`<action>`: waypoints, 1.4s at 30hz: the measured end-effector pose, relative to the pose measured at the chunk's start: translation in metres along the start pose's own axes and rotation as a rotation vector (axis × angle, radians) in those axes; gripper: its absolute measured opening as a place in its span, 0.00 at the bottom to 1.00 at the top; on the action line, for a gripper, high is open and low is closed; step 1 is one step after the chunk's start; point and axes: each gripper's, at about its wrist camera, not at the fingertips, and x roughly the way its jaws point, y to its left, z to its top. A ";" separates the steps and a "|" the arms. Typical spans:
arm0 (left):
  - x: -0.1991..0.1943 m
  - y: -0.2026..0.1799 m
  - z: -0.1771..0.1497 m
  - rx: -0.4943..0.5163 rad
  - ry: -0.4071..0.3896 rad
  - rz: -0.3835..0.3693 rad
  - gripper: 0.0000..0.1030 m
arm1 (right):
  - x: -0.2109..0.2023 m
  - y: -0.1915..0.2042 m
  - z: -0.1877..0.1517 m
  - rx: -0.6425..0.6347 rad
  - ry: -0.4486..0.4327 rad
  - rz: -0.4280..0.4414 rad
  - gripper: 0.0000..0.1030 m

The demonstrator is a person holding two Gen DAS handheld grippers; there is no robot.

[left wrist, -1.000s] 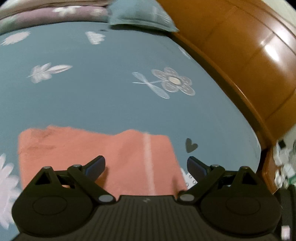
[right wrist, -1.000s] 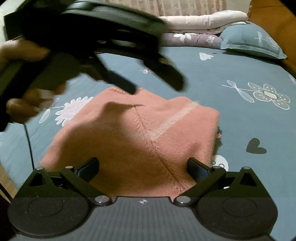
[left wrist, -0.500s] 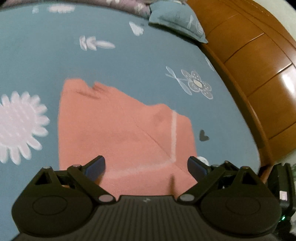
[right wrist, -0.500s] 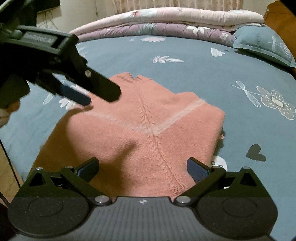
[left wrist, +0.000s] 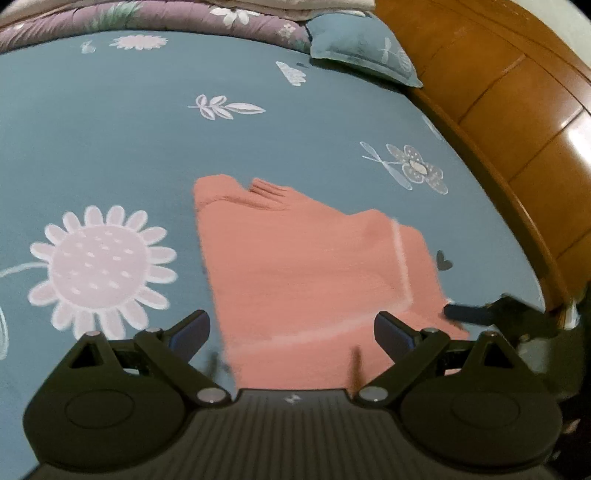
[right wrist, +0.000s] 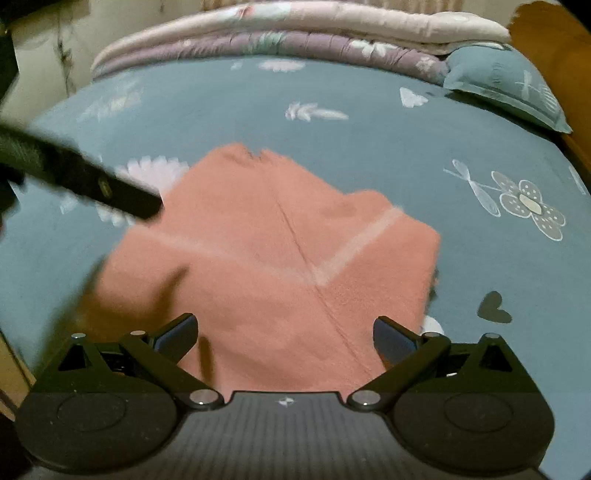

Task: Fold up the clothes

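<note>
A salmon-pink knitted sweater lies folded into a compact shape on the blue flowered bedsheet, its ribbed collar at the far end and a pale stripe across it. My left gripper hovers open above the sweater's near edge, with nothing between its fingers. In the right wrist view the same sweater fills the middle. My right gripper is also open and empty over its near edge. A blurred finger of the left gripper reaches in from the left above the sweater's left corner.
A wooden headboard runs along the right side of the bed. A blue pillow and folded quilts lie at the far end. The bed's near left edge drops away.
Both grippers have pulled back and up from the sweater. The left gripper, earlier low across the right wrist view, has withdrawn to the left. The sweater has stayed put.
</note>
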 end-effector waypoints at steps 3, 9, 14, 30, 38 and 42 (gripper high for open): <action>-0.001 0.018 0.000 0.026 0.016 -0.020 0.93 | 0.005 0.018 0.003 0.033 -0.002 -0.019 1.00; -0.008 0.060 -0.009 0.061 0.052 -0.025 0.93 | 0.026 0.040 -0.002 0.117 0.079 -0.109 1.00; -0.014 0.095 -0.018 0.031 0.069 -0.025 0.93 | 0.014 0.055 0.024 0.141 0.063 -0.145 1.00; -0.028 0.142 -0.023 -0.037 0.057 -0.087 0.93 | 0.047 0.075 0.039 0.171 0.171 -0.129 1.00; -0.014 0.127 -0.010 -0.038 0.063 -0.275 0.93 | 0.047 0.078 0.037 0.194 0.173 -0.158 1.00; -0.005 0.111 -0.009 -0.027 0.070 -0.316 0.93 | 0.048 0.077 0.037 0.196 0.171 -0.158 1.00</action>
